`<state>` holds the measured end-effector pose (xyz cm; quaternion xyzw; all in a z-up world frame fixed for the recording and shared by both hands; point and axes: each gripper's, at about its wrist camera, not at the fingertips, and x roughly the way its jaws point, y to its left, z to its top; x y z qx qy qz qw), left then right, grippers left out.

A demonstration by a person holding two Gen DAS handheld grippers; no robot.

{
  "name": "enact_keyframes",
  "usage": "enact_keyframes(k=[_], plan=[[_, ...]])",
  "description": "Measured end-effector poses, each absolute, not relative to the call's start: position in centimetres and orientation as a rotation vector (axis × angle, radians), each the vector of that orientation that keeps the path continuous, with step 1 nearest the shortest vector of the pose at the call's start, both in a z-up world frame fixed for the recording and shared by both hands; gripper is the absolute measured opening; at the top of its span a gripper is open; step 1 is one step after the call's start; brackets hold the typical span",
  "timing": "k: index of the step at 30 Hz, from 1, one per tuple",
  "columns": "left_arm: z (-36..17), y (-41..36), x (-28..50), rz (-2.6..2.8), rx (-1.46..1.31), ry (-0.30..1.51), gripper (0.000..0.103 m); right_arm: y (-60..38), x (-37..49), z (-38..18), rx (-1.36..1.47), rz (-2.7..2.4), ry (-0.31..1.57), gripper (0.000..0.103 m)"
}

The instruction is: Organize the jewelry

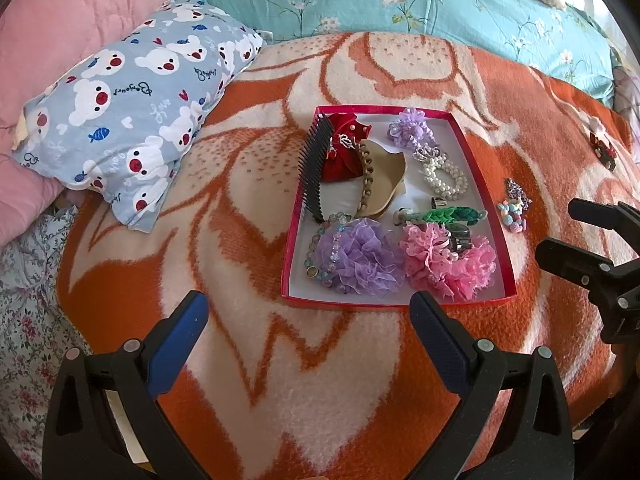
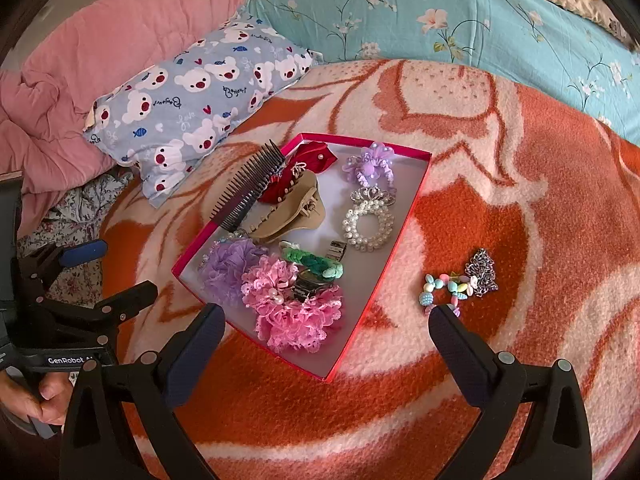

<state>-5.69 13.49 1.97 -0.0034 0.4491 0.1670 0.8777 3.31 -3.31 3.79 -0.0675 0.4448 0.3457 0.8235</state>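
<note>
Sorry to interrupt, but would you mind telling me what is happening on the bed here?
A person is sorting jewelry into a shallow red cardboard box on an orange-and-cream fleece blanket. The box already holds scrunchies, a comb, a claw clip and a pearl bracelet. Both the left gripper and the right gripper hover with jaws open, holding nothing. A pastel beaded bracelet and a silver chain lie on the blanket beside the box, nearest the right gripper.
</note>
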Motion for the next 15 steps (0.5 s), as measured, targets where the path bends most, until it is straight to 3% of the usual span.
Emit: enact_keyframes(k=[15], plan=[[2.22, 13.28, -5.43, 0.365, 0.014, 0.912, 0.101, -3.51, 3.41, 3.76, -0.141, 0.734, 0.948, 0.103]])
